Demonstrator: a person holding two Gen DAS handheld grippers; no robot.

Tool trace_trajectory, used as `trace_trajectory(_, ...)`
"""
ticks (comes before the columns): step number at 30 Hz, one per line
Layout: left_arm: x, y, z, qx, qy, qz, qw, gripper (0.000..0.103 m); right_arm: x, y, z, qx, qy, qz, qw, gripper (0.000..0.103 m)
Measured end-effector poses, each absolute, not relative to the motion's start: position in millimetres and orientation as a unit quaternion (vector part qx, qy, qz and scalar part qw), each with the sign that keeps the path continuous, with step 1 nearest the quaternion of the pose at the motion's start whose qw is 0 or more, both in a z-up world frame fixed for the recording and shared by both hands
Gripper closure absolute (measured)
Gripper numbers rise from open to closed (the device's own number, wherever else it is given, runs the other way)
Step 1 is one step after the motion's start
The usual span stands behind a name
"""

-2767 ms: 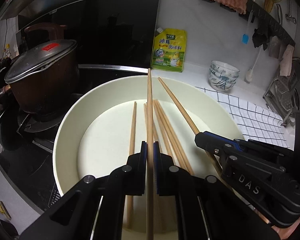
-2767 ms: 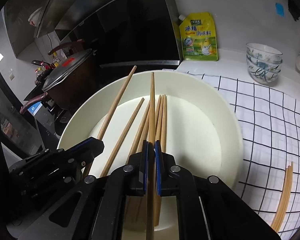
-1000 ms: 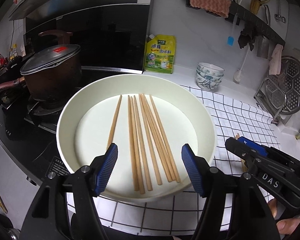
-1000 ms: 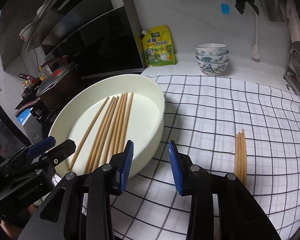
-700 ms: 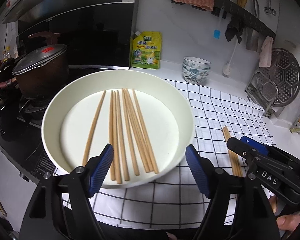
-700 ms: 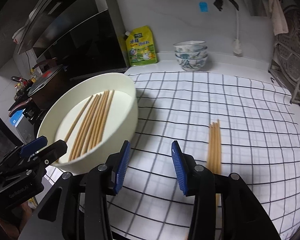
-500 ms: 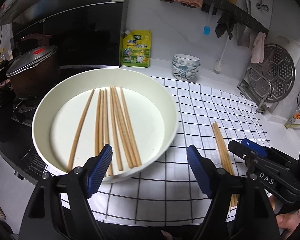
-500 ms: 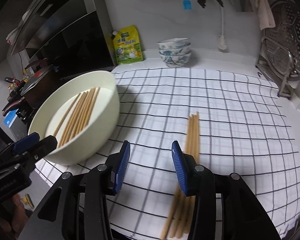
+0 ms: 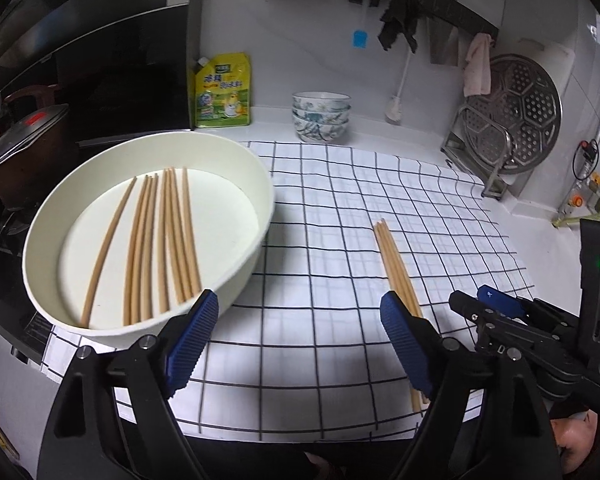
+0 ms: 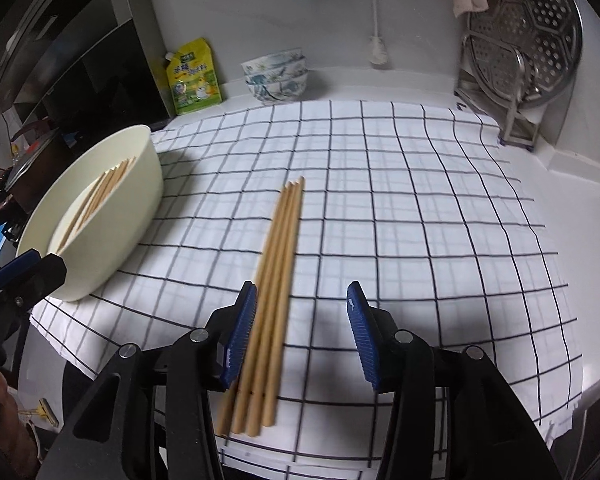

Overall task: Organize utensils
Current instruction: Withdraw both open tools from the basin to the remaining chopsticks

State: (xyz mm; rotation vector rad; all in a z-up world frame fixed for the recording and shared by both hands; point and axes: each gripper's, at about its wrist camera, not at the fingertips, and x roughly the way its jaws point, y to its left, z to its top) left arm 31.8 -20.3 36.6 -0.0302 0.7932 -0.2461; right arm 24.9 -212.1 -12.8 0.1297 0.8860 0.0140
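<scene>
The task's things are plain wooden chopsticks in two lots: a small bundle of loose chopsticks lying side by side on the checked cloth that covers the desk, and a larger set of chopsticks in the bowl, spread flat across the floor of the wide cream bowl at about ten o'clock from the bundle in the right wrist view. The right tool hangs over the near end of the bundle with its jaws opening and about half spread; the sticks run under its left pad and into the gap, but the pads press on nothing. The left tool hovers over bare cloth between bowl and bundle, jaws opening and already wide, empty; in its view the bundle sits at about two o'clock and the bowl at ten. These sticks look light, stiff and slender, smooth and round enough to roll apart or swivel in a pinch, though unlikely to break under ordinary pressure. Lying flat on soft cloth they give little to get under, so I judge the best hold is across the width near the thick near ends or around the middle, pads squeezing the sticks together so they lift as one. A grip far out at the tapered tips would probably let the rest droop and fan out.
</scene>
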Motion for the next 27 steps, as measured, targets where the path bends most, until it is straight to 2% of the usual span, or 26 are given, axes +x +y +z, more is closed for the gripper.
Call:
trace_trajectory(13, 30.8, -46.3, 16.4, 0.010, 0.400, -0.127, 0.908, 0.019, 26.8, -221.1, -42.2, 0.060, 0.458, -0.001, 0.887, 0.056)
trace_trajectory(27, 36.6, -42.1, -1.0, -0.001, 0.422, -0.120, 0.899, 0.019, 43.1, -200.6, -56.5, 0.026, 0.466, -0.001, 0.885, 0.055)
